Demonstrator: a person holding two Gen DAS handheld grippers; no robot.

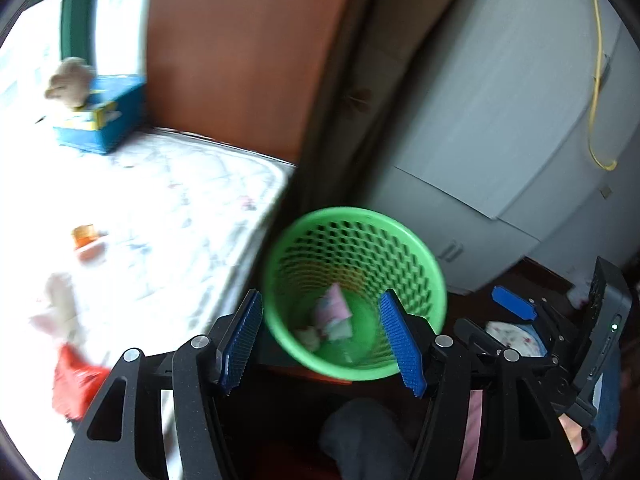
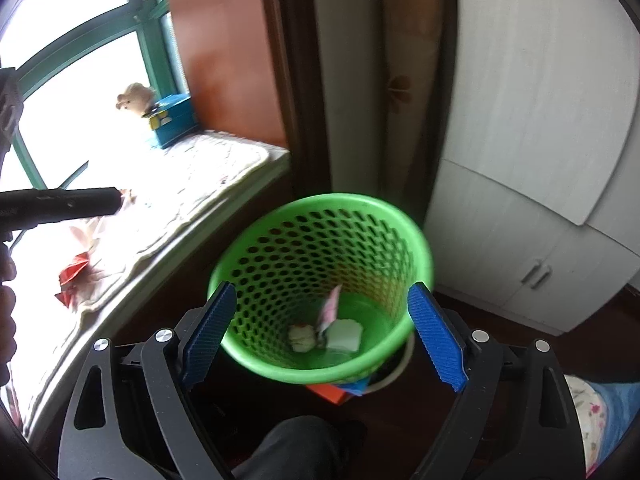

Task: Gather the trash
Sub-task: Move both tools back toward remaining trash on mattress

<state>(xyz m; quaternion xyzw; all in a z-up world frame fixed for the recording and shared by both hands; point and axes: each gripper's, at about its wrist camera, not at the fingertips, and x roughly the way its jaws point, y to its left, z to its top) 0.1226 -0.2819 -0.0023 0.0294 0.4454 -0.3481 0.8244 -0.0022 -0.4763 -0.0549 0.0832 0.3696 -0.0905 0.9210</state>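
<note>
A green mesh basket point(image 1: 356, 280) point(image 2: 320, 264) stands on the dark floor beside a window seat. In its bottom lie a pink wrapper point(image 1: 334, 312) point(image 2: 330, 308), a crumpled white wad point(image 2: 300, 336) and a white scrap point(image 2: 344, 334). My left gripper point(image 1: 320, 344) hovers above the basket's near rim, open, with nothing between its blue pads. My right gripper point(image 2: 322, 336) is also open over the near rim and empty. On the seat's white mat point(image 1: 180, 208) lie a red wrapper point(image 1: 76, 380) point(image 2: 74, 274), a pale crumpled piece point(image 1: 56, 308) and an orange item point(image 1: 86, 240).
A blue box with a plush toy point(image 1: 92, 112) point(image 2: 168, 116) sits at the mat's far end. A white cabinet point(image 2: 532, 248) stands right of the basket, with a brown panel and a curtain behind it. Red and blue items point(image 2: 340, 390) lie under the basket's edge. A person's dark knee point(image 2: 296, 448) is below.
</note>
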